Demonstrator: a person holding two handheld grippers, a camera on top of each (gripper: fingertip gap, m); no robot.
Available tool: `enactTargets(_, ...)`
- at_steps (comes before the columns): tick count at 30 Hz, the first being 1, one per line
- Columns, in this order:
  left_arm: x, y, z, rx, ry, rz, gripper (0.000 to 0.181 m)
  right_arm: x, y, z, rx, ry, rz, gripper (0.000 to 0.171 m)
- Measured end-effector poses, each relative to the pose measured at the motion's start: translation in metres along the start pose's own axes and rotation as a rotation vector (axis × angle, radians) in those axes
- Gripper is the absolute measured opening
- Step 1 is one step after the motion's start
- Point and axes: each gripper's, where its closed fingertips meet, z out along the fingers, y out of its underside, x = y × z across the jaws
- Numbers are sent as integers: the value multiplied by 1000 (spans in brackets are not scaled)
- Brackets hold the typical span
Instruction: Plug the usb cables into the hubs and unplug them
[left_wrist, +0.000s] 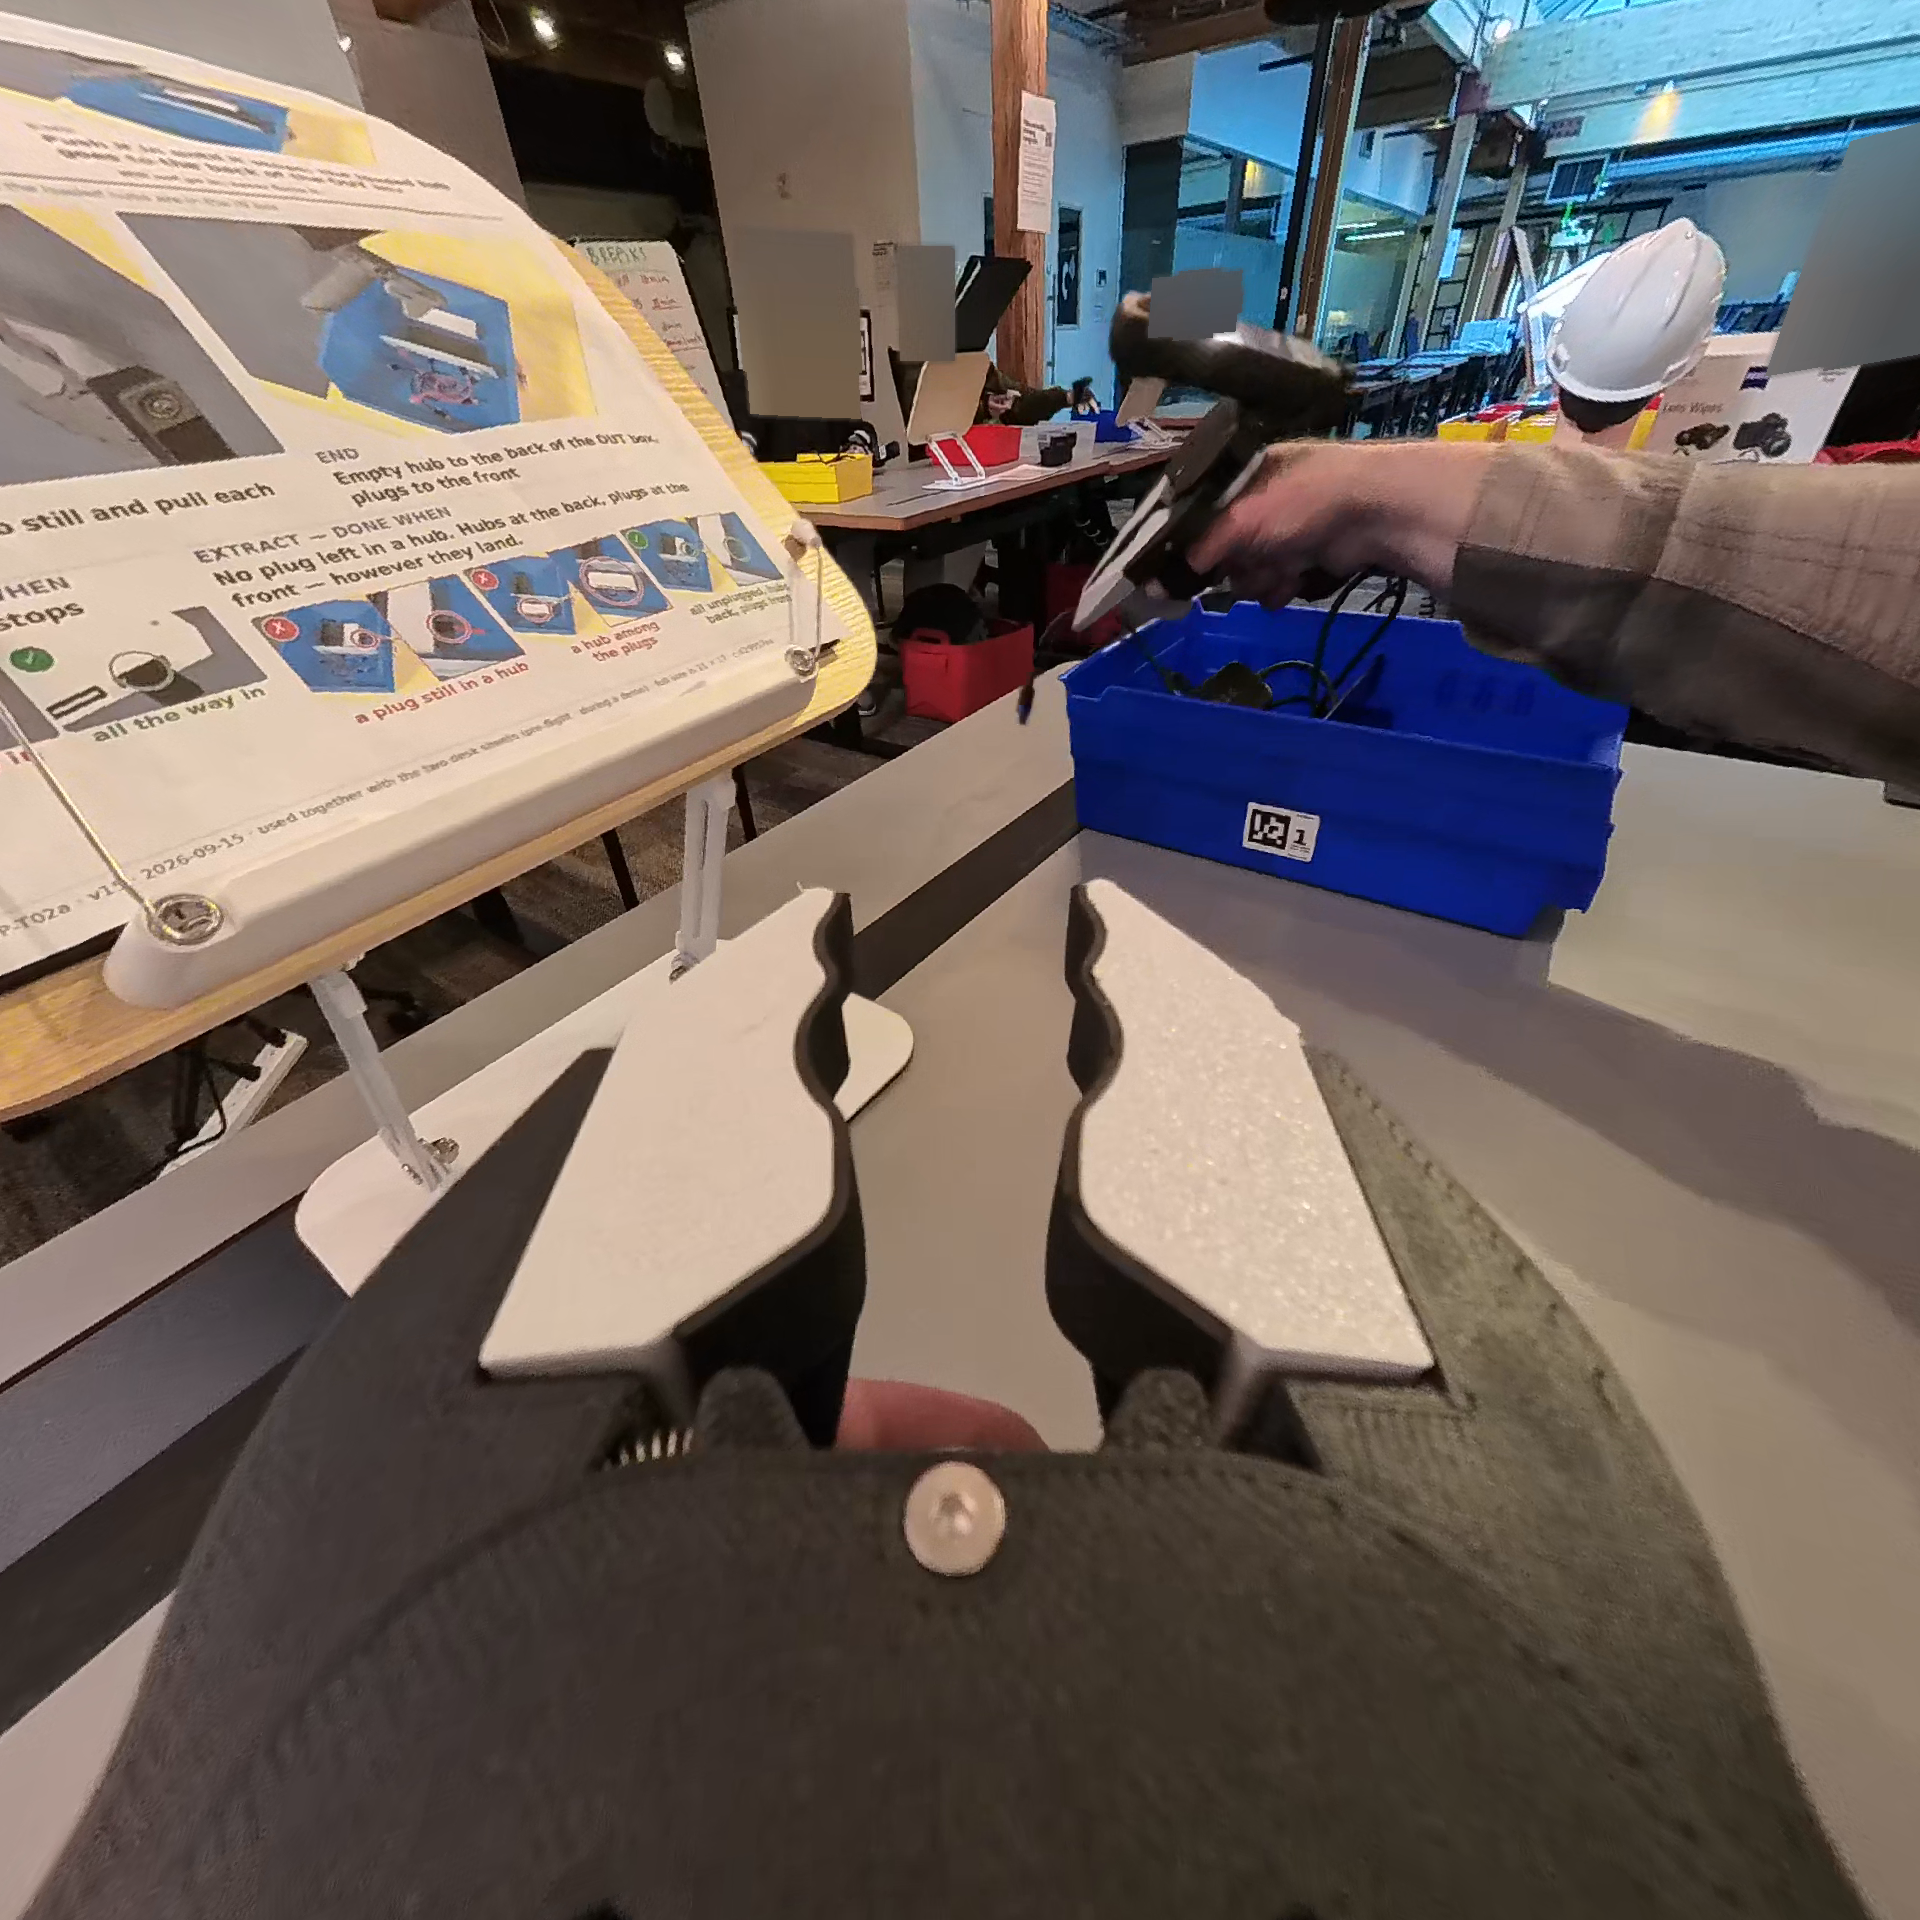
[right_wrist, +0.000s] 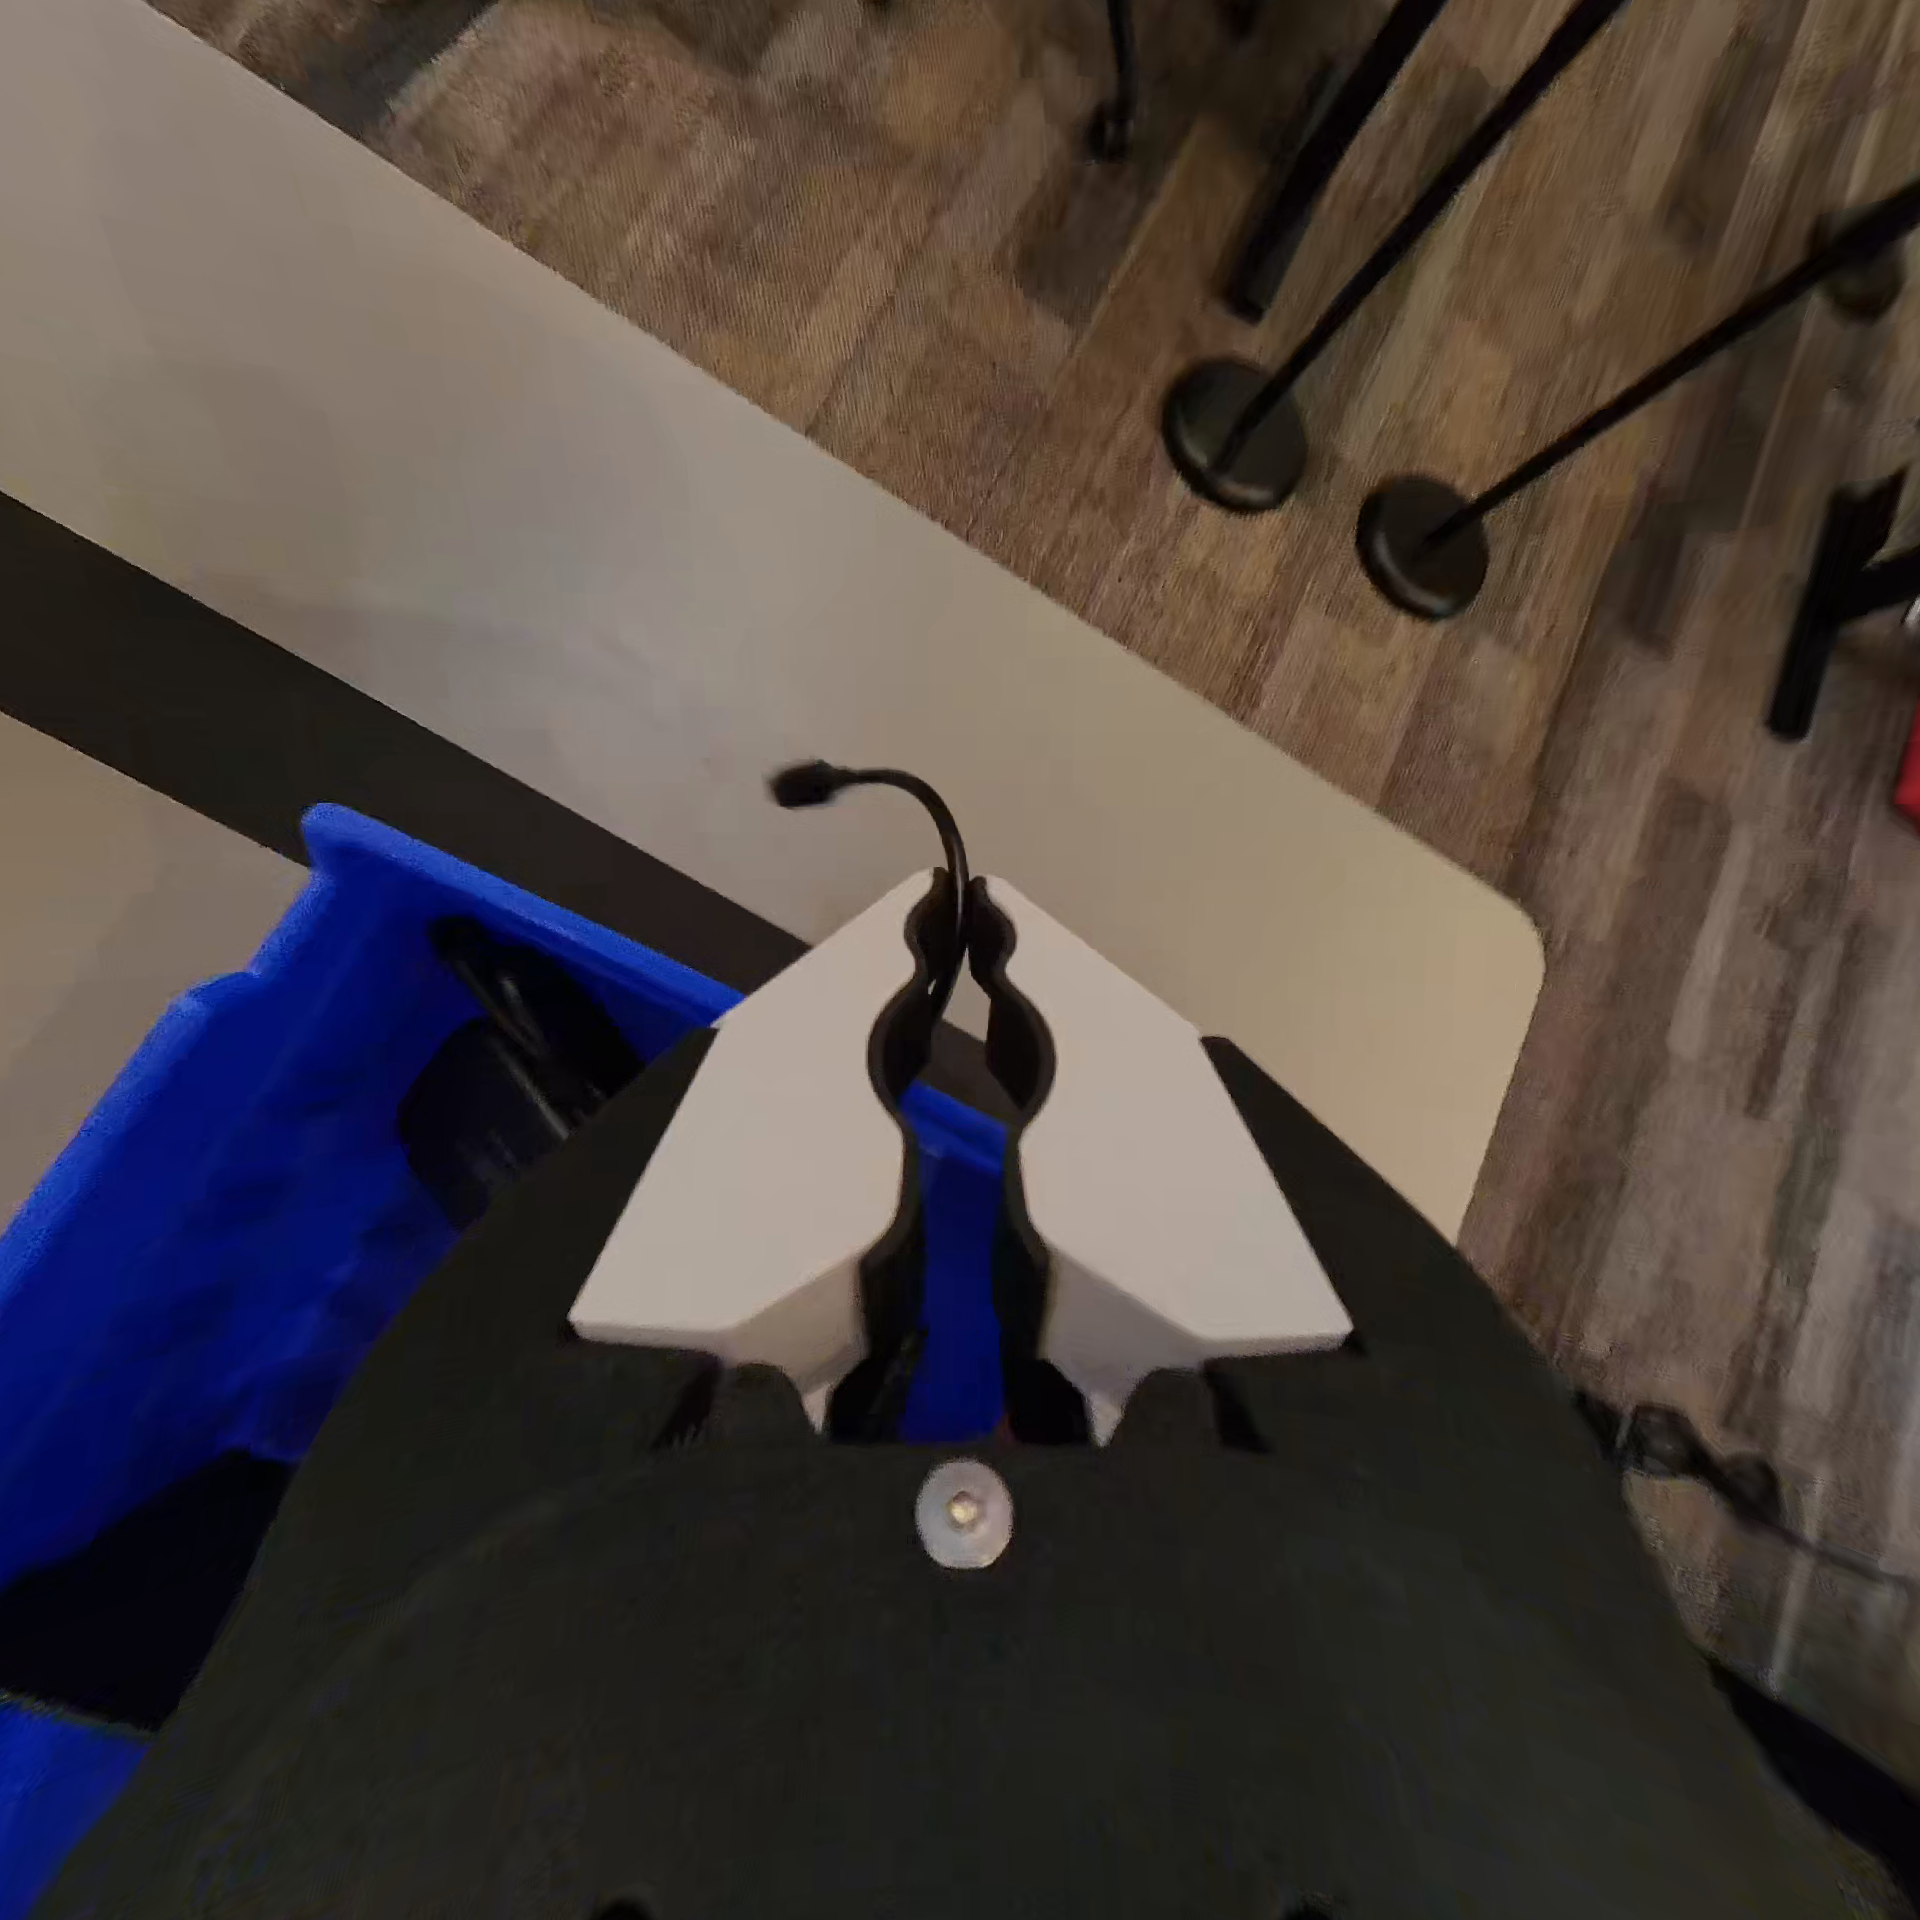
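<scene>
**Lifting a Cable out of the Bin**

Right gripper (right_wrist: 951, 894): clenched on a thin black USB cable (right_wrist: 940, 831), pinched at the very fingertips just behind its small black plug (right_wrist: 802, 784). Plug end curls free beyond the tips, over the pale grey table (right_wrist: 520, 520) near its far rounded corner. Remaining black cables (left_wrist: 1288, 681) (hubs not clearly distinguishable among them) lying in the blue plastic bin (left_wrist: 1351, 790) at the table's far edge.

Left gripper (left_wrist: 961, 935): released, jaws spread, holding nothing, hovering low over the table in front of the bin, beside the white-based stand carrying a laminated instruction sheet (left_wrist: 364, 499).

Recommended for this step, judged from the current hold:
- Raise slowly, allowing tangled cable to pay out.
- Re-grip closer to the plug body before insertion; a grip on cord alone likely gives poor control of plug angle.
- Use the free left gripper to steady a hub.
</scene>
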Motion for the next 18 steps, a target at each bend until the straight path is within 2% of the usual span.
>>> enactTargets(3,-2,4,1,-8,-2,-3,39,-8,-17,-20,101,-34,-57,0)
enactTargets(8,2,7,4,-17,4,6,39,-30,-22,-65,194,-124,-229,0)
enactTargets(13,7,6,5,-23,6,27,39,-25,3,-93,122,-81,-339,0)
enactTargets(16,10,6,5,-25,10,31,39,-11,23,-90,0,15,-400,1)
enactTargets(18,11,7,6,-28,11,39,39,-18,24,-85,-16,25,-445,1)
